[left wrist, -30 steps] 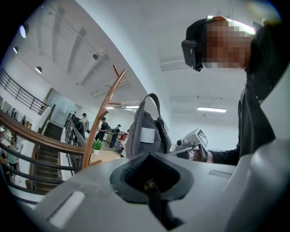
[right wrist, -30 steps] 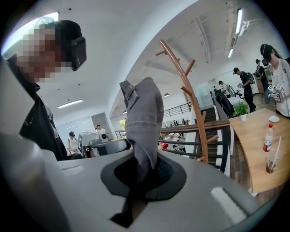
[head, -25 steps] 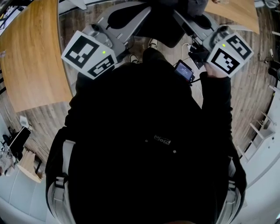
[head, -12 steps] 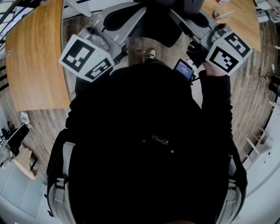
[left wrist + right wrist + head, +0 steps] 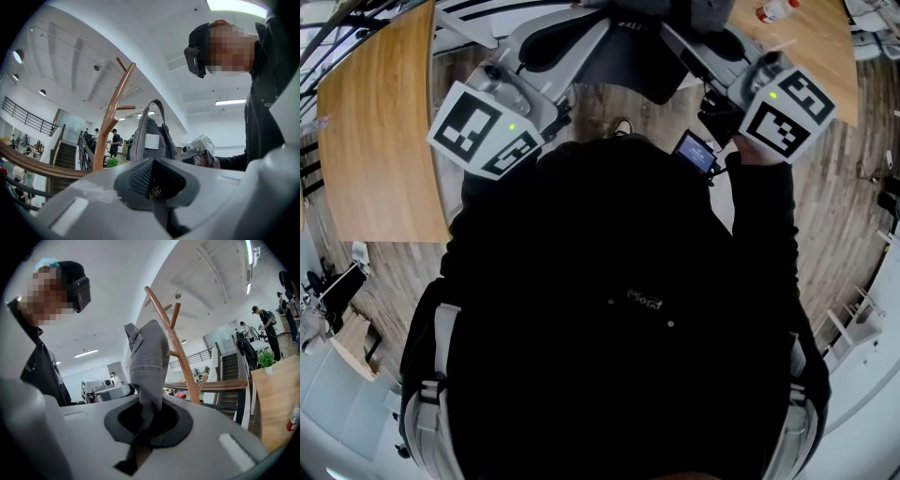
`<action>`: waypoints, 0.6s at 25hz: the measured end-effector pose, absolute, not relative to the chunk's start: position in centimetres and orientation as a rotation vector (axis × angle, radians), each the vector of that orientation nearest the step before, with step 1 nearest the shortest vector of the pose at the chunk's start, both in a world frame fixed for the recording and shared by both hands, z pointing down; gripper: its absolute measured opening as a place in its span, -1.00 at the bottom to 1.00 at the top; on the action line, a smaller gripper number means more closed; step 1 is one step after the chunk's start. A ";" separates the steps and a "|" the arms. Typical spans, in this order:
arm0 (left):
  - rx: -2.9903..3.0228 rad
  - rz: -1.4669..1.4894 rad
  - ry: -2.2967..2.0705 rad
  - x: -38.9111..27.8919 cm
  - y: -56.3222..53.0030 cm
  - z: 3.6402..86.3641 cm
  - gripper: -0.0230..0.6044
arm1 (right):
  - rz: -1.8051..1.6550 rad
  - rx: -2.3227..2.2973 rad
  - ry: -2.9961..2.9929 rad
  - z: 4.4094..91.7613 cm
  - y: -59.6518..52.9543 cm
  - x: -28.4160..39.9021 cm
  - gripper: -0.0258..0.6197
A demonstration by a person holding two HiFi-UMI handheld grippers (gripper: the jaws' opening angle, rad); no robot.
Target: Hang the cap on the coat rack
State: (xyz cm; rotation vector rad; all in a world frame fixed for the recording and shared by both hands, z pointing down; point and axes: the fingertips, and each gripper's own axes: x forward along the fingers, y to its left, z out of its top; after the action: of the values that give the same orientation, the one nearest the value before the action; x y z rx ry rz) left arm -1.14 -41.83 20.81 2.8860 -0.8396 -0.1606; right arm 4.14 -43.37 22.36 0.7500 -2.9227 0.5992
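Both grippers are raised in front of the person with a grey cap (image 5: 637,66) held between them. In the left gripper view the cap (image 5: 150,140) rises from the shut jaws, its back strap and a white label showing. My left gripper (image 5: 595,28) is shut on one edge. My right gripper (image 5: 675,33) is shut on the other edge, and the cap's (image 5: 147,362) fabric stands up out of its jaws. The brown wooden coat rack (image 5: 110,117) stands beyond the cap, apart from it. Its pegs (image 5: 176,343) branch upward behind the fabric.
Wooden tables lie on the left (image 5: 375,141) and at the far right (image 5: 806,37); a bottle (image 5: 773,11) stands on the right one. A small screen (image 5: 696,153) sits by the right hand. A staircase (image 5: 234,366), a potted plant (image 5: 267,359) and people stand in the background.
Both grippers keep their hold on the cap. The tables and floor have slid a little in the head view as the person shifts; the bottle has come into sight.
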 end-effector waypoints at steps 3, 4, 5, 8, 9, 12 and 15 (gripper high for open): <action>2.886 -0.184 -0.858 -1.4 -43.2 20.8 -0.92 | 0.609 0.729 -2.928 22.5 -44.9 3.9 -0.84; 2.886 -0.183 -0.859 -1.3 -43.1 21.0 -0.92 | 0.611 0.727 -2.929 22.6 -45.0 4.0 -0.84; 2.886 -0.177 -0.856 -1.3 -42.9 21.2 -0.92 | 0.613 0.726 -2.928 22.8 -44.9 4.0 -0.84; 2.888 -0.162 -0.843 -1.2 -42.5 21.2 -0.92 | 0.612 0.721 -2.928 22.6 -44.7 4.0 -0.84; 2.891 -0.162 -0.843 -1.2 -42.5 21.0 -0.92 | 0.607 0.718 -2.930 22.5 -44.6 4.0 -0.84; 2.896 -0.172 -0.855 -1.4 -42.8 20.8 -0.92 | 0.596 0.717 -2.931 22.3 -44.6 3.8 -0.84; 2.894 -0.193 -0.844 -1.3 -43.0 21.1 -0.92 | 0.591 0.728 -2.927 22.6 -44.6 4.0 -0.84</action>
State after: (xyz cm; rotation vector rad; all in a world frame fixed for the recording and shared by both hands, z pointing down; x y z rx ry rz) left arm -1.32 -42.95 21.05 2.8944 -0.8441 -0.1927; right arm 4.00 -44.64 22.59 0.7282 -2.9266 0.5913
